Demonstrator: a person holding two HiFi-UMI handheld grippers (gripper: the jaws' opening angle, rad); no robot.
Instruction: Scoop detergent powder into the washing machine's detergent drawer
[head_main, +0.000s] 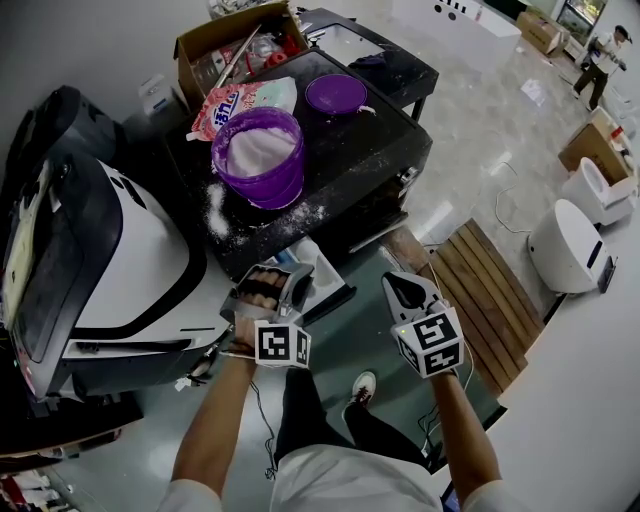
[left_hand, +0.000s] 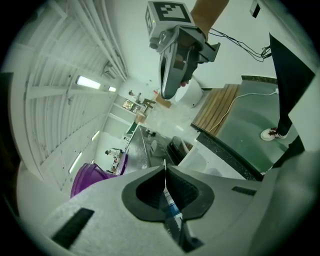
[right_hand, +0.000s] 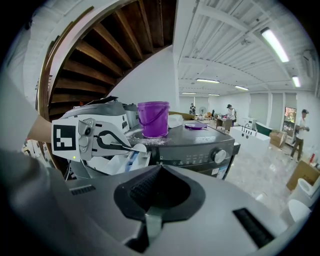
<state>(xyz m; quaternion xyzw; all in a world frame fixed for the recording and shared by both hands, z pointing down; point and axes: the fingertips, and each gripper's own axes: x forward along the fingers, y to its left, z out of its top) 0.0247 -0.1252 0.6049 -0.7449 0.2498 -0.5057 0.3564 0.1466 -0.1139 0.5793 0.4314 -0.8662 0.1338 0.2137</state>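
Observation:
A purple bucket of white detergent powder stands on the black washing machine, with spilled powder around it. The bucket also shows in the right gripper view. The detergent drawer is pulled open at the machine's front. My left gripper hovers right over the drawer, shut on what looks like a thin white scoop; its handle is only a sliver between the jaws. My right gripper hangs to the right of the drawer, in front of the machine, shut and holding nothing.
A purple lid and a detergent bag lie behind the bucket. A cardboard box sits further back. A second white and black machine stands at left. At right are a wooden pallet and white appliances.

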